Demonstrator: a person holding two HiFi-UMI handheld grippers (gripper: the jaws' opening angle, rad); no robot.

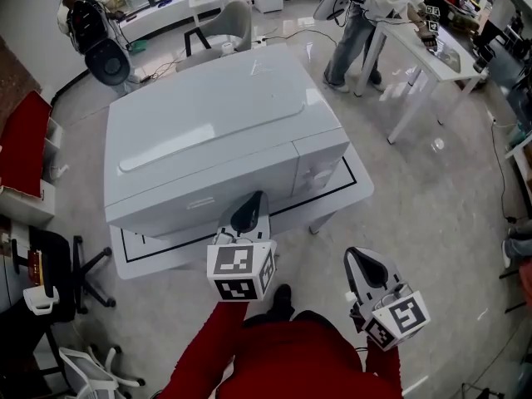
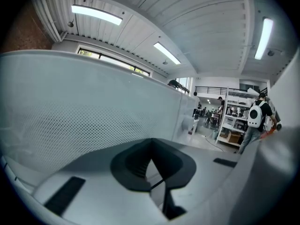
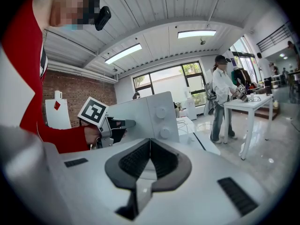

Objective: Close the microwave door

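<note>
grey polished floor (image 1: 432,223), low white table (image 1: 359,188), and the microwave (image 1: 208,115) sits on it mid-frame. left gripper (image 1: 253,199) fingers clenched tight, nothing between them, tips right up at the door (image 1: 199,196). right gripper (image 1: 356,260) clenched too, empty, hanging apart at 5 o'clock. microwave's long axis runs 8 to 2 o'clock, door facing 6, flush with the control panel (image 1: 320,169).

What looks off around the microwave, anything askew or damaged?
Nothing stands out. The microwave sits square on the table, with its door flush with the control panel. No damage shows.
</note>
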